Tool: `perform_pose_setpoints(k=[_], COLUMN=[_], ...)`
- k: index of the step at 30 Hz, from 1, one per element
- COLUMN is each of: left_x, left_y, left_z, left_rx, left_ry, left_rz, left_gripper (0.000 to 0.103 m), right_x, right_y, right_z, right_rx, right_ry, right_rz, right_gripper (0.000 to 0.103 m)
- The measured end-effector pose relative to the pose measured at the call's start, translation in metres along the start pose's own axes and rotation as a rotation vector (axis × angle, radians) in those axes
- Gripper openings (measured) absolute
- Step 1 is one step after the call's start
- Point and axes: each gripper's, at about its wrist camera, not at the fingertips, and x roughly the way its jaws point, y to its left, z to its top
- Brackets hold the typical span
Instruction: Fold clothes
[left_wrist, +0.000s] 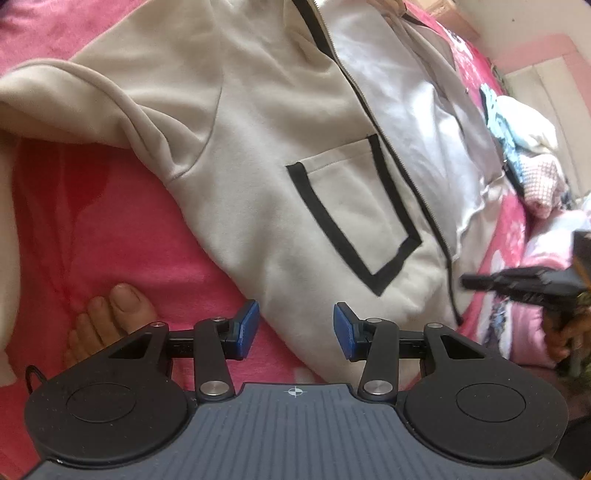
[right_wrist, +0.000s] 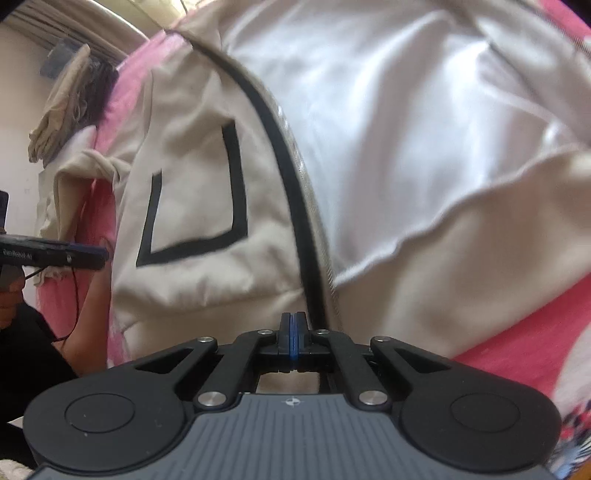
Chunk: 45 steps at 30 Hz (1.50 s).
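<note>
A beige zip-up hoodie (left_wrist: 258, 155) lies spread on a pink blanket (left_wrist: 110, 229). It has a black-edged pocket (left_wrist: 354, 210), and its front is open along the zipper (left_wrist: 402, 173), showing a white lining (left_wrist: 391, 85). My left gripper (left_wrist: 295, 328) hovers open just above the hoodie's lower hem, with nothing between its blue pads. My right gripper (right_wrist: 293, 332) is shut at the bottom end of the zipper edge (right_wrist: 295, 206), and no cloth shows between its pads. It also appears in the left wrist view as the right gripper (left_wrist: 469, 282), close to the zipper's lower end.
A person's bare toes (left_wrist: 110, 314) rest on the blanket left of my left gripper. A pile of other clothes (left_wrist: 524, 147) sits at the far right of the bed. The hoodie's sleeve (left_wrist: 66, 99) stretches out to the left. A hand (left_wrist: 561, 332) holds the right gripper.
</note>
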Motion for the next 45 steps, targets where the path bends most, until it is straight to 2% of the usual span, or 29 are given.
perform_pose_setpoints(k=[4,5,9,10,11,12,14,19,20,21,24,29,31,32,33,34,35,38,41,44,45], left_x=[-0.003,-0.003,-0.009,-0.009,-0.009,-0.009,-0.007,-0.005,-0.006,-0.007,-0.011,-0.008,-0.008,-0.008,-0.009,-0.009,-0.009,-0.008,-0.008,-0.007,-0.007], left_y=[0.007,0.009,0.015,0.015,0.015,0.015,0.016,0.020,0.020,0.021,0.021,0.020,0.020,0.020,0.020,0.020,0.020,0.021,0.022,0.022,0.023], left_z=[0.002,0.003,0.008,0.009,0.010,0.011,0.012,0.019,0.020,0.022,0.025,0.027,0.028,0.028,0.029,0.029,0.029,0.032,0.035,0.037,0.038], left_rx=[0.000,-0.009,-0.039,-0.039,-0.040,-0.041,-0.047,-0.066,-0.072,-0.078,-0.075,-0.068,-0.069,-0.067,-0.066,-0.064,-0.064,-0.066,-0.069,-0.072,-0.073], left_ry=[-0.019,-0.022,-0.055,-0.059,-0.063,-0.065,-0.073,-0.097,-0.102,-0.108,-0.124,-0.126,-0.127,-0.129,-0.131,-0.132,-0.134,-0.138,-0.141,-0.145,-0.146], left_rz=[0.049,0.057,0.049,0.052,0.055,0.057,0.065,0.088,0.090,0.092,0.098,0.124,0.129,0.132,0.134,0.137,0.140,0.149,0.159,0.169,0.172], left_gripper=[0.044,0.044,0.044,0.044,0.044,0.044,0.044,0.044,0.044,0.044,0.044,0.044,0.044,0.044,0.044,0.044,0.044,0.044,0.044,0.044,0.044], right_x=[-0.013,-0.013,-0.007,-0.004,-0.002,-0.001,0.003,0.021,0.022,0.021,0.013,-0.005,0.005,0.006,0.008,0.010,0.011,-0.012,-0.032,-0.024,-0.016], right_y=[-0.010,-0.015,-0.031,-0.030,-0.029,-0.028,-0.026,-0.021,-0.016,-0.012,-0.001,0.000,-0.001,0.002,0.005,0.007,0.010,0.034,0.068,0.114,0.126], right_z=[0.004,0.004,0.000,0.000,-0.001,-0.001,-0.003,-0.013,-0.015,-0.017,-0.019,-0.012,-0.012,-0.012,-0.012,-0.012,-0.012,-0.010,-0.010,-0.023,-0.030], right_rx=[-0.013,0.008,0.149,0.147,0.143,0.134,0.120,0.084,0.044,0.010,-0.067,-0.122,-0.148,-0.166,-0.184,-0.202,-0.221,-0.338,-0.474,-0.618,-0.671], right_ry=[-0.056,-0.052,-0.027,-0.024,-0.022,-0.020,-0.016,0.046,0.042,0.033,-0.005,-0.071,-0.023,-0.021,-0.018,-0.016,-0.016,-0.141,-0.231,-0.212,-0.192], right_rz=[-0.076,-0.056,0.118,0.119,0.117,0.103,0.086,0.080,0.054,0.033,-0.006,-0.062,-0.092,-0.131,-0.169,-0.208,-0.246,-0.332,-0.179,0.056,0.096], right_gripper=[0.000,0.000,0.005,0.008,0.020,0.038,0.049,0.048,0.039,0.017,0.011,0.010,0.012,0.021,0.036,0.041,0.041,0.039,0.038,0.038,0.037])
